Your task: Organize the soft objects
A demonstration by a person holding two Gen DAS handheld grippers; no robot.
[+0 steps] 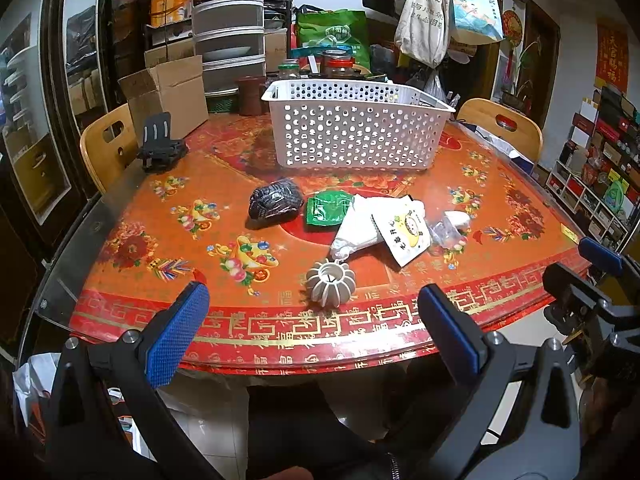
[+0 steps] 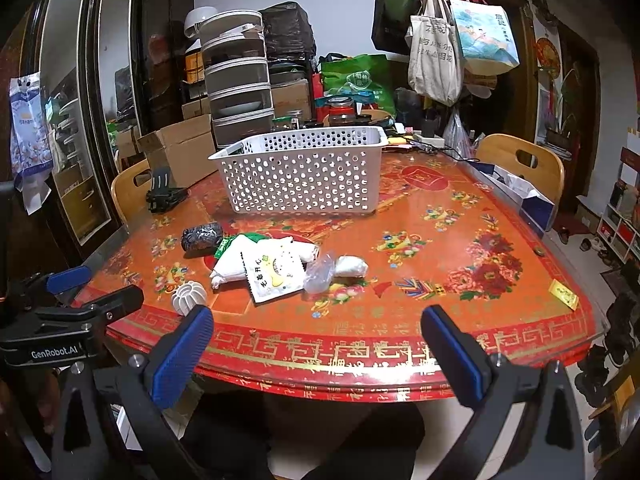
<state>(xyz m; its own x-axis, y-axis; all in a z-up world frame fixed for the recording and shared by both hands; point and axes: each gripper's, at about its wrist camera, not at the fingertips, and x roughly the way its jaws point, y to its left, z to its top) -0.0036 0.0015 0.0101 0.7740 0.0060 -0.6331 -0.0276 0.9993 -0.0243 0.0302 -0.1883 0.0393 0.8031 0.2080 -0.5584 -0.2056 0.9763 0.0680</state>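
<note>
L wrist: left gripper (image 1: 312,322) jaws wide, empty, blue knurled pads; ribbed white ball (image 1: 330,282) nearest, soft packets (image 1: 376,224) mid tabletop (image 1: 132,216), perforated white plastic basket (image 1: 356,128) behind. R wrist: right gripper (image 2: 318,350) jaws wide, empty; left unit's body reads "GenRobot.AI"; packets (image 2: 276,270) lie short of basket (image 2: 300,176).

A cardboard box (image 1: 168,92), a black phone stand (image 1: 160,144) and, seemingly, jars (image 1: 338,62) occupy the table's (image 1: 500,200) far side.
</note>
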